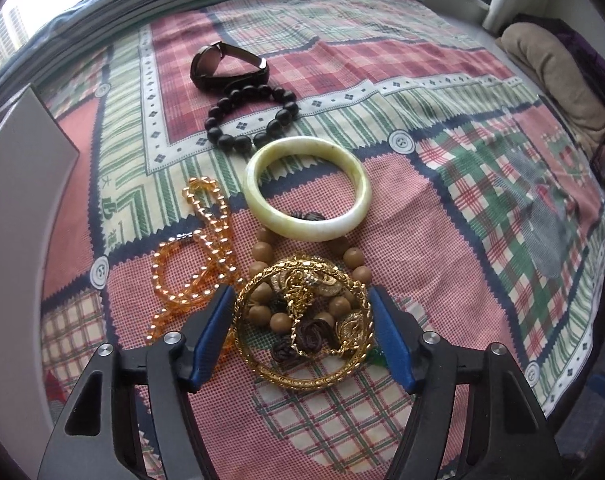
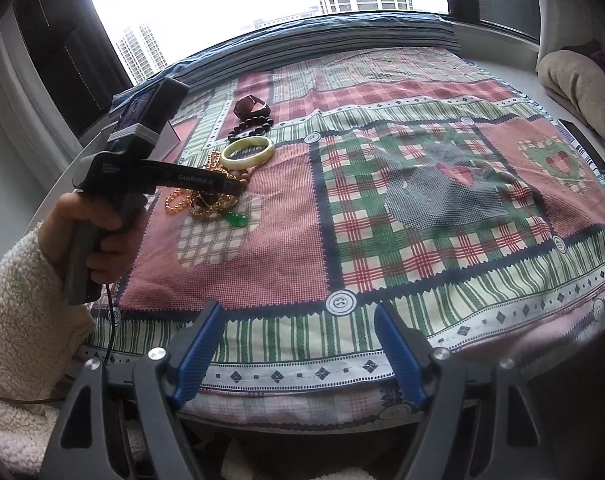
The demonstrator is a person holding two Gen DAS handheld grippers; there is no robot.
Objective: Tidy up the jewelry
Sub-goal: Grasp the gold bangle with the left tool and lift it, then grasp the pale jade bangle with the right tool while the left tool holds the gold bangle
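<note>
Near the left edge of the bedspread (image 1: 442,200), a heap and row of jewelry running toward the far, window-side edge. Farthest out, a dark watch (image 1: 206,66); just nearer, touching it, a black bead bracelet (image 1: 218,120); then a jade bangle (image 1: 258,204), lying flat and overlapping a wooden bead bracelet (image 1: 352,258). To the left of these, a looped amber strand (image 1: 206,240). Nearest, on top of the wooden beads and some brown knotted cord, a gold bangle (image 1: 262,364) with gold chain piled inside it. At the near end of the heap, seen from the right wrist, a green pendant (image 2: 238,219).

Left gripper (image 1: 299,291): pointing steeply down over the heap, partly open, blue pads close against the gold bangle's rim on either side; impossible to tell whether pressing or only touching. Behind it, a hand (image 2: 98,236) on the grip, in a white fleece sleeve (image 2: 18,300).

Right gripper (image 2: 298,307): spread wide, nothing between the pads, over the near edge of the bedspread, well apart from the jewelry.
</note>
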